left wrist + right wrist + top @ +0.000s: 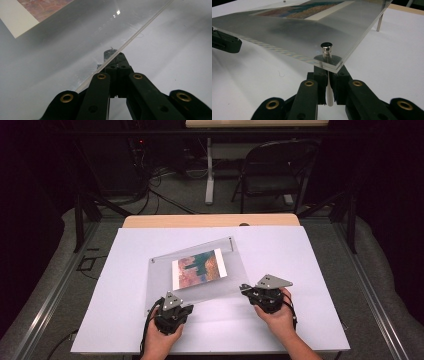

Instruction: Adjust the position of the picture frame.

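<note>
Your left tool (pixel 172 311) sits at the near-left edge of the clear acrylic frame (pixel 200 270). In the left gripper view, its jaws are drawn together on that edge (pixel 117 53), so the left tool is closed and gripping the frame.

Your right tool (pixel 260 295) sits at the near-right corner of the frame. In the right gripper view, the jaws stand close together directly below the corner, with a narrow gap between them. A metal standoff (pixel 326 50) passes through the corner, and its shaft appears to run down between the jaws. Whether the jaws actually press on it cannot be told.

The acrylic frame lies rotated on the white sheet (pixel 300 255) that covers the table (pixel 210 221). It consists of two clear plates stacked together, with a colour print (pixel 198 267) in a white border held between them. In the right gripper view, the near corner is raised off the sheet, and a second standoff (pixel 380 22) at the far corner reaches down to the sheet.

Both of your hands enter from the near edge of the table. A folding chair (pixel 272 167) stands on the floor beyond the table.
</note>
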`<state>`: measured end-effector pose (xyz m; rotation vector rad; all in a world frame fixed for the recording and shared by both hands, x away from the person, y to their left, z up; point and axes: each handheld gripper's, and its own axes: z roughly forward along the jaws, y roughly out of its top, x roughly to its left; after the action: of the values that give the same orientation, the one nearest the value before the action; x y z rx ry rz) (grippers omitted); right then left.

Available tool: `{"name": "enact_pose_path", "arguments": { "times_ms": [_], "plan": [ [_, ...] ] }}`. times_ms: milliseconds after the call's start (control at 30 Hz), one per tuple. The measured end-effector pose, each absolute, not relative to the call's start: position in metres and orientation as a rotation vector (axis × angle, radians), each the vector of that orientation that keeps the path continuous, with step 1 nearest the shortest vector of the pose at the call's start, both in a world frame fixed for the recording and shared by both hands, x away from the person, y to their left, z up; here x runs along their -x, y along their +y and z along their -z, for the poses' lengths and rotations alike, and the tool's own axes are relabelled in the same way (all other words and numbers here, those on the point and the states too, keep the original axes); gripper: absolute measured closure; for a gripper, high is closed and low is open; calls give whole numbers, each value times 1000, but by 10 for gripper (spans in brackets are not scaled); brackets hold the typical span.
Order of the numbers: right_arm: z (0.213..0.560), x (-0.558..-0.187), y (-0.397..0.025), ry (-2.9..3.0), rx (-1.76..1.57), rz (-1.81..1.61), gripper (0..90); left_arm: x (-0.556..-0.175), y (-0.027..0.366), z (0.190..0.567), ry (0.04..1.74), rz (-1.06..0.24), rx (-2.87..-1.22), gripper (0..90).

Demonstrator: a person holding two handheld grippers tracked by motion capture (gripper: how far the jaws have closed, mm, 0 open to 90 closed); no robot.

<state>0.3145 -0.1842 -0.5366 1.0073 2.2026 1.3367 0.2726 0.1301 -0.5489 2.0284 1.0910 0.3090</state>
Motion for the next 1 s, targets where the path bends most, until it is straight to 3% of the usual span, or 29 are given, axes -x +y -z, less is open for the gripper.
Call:
{"name": "enact_pose_path", "arguments": {
  "times_ms": [700, 1000],
  "plan": [
    [534, -299, -182, 2224, -958, -1328, 850, -294, 140, 548, 1160, -224, -1953, 900],
    [529, -284, -184, 2208, -969, -1363, 855, -326, 138, 541, 1171, -200, -1939, 900]
  ]
}}
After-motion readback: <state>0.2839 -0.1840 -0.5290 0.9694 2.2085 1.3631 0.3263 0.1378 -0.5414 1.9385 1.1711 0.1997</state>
